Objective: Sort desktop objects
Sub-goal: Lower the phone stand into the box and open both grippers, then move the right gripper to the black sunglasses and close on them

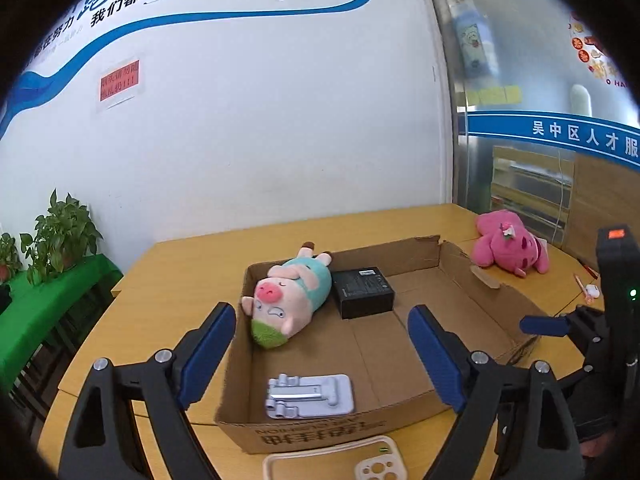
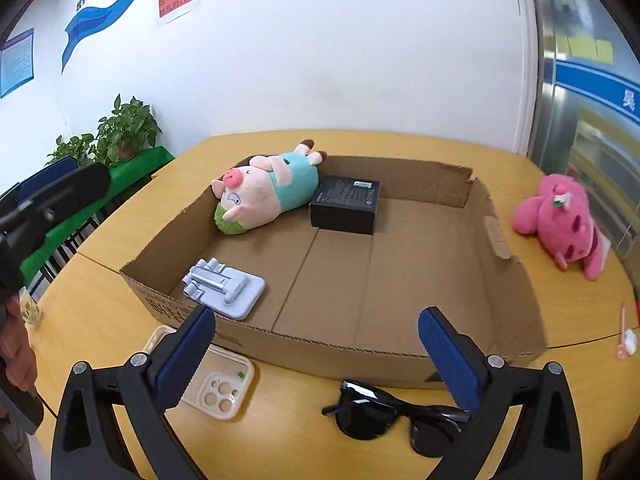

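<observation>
Both grippers are hovering wide open and empty over the near edge of a cardboard box (image 2: 496, 300) on a wooden table (image 2: 572, 320). Between the left gripper (image 1: 322, 354) fingers, inside the box, a grey stand (image 1: 310, 396) is lying; a pig plush (image 1: 290, 300) and a black case (image 1: 363, 292) are resting at the box's far end. Below the right gripper (image 2: 316, 354), just outside the box, sunglasses (image 2: 384, 416) and a phone case (image 2: 218, 384) are lying. A pink plush (image 2: 560, 224) is sitting right of the box.
</observation>
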Available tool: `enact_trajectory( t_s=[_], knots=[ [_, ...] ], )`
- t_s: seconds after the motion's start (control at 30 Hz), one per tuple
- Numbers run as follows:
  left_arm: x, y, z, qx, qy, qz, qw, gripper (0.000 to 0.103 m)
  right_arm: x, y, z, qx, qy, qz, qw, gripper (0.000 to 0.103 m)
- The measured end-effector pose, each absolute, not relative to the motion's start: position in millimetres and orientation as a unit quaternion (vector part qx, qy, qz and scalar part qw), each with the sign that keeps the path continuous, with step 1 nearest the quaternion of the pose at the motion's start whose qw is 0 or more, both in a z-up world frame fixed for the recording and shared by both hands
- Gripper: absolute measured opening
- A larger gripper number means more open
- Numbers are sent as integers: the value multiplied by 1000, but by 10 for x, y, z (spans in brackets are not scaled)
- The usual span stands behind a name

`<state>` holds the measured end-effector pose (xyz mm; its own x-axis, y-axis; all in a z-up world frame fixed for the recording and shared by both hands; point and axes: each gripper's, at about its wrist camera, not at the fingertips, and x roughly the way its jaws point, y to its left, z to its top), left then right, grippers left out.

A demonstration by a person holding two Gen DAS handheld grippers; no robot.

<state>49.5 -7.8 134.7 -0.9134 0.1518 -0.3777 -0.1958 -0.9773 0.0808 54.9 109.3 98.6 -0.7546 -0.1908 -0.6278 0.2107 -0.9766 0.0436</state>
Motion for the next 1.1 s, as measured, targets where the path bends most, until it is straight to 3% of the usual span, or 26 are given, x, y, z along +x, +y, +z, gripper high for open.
enact_trajectory(
  t_s=[0.17, 1.1],
  knots=[
    [448, 69, 1252, -214, 3, 971, 106, 87, 743, 1319, 1070, 332, -6, -938, 105, 103],
    [396, 284, 1020, -252, 14, 961, 115, 88, 921, 1706, 1097, 314, -1, -943, 109, 103]
  ],
)
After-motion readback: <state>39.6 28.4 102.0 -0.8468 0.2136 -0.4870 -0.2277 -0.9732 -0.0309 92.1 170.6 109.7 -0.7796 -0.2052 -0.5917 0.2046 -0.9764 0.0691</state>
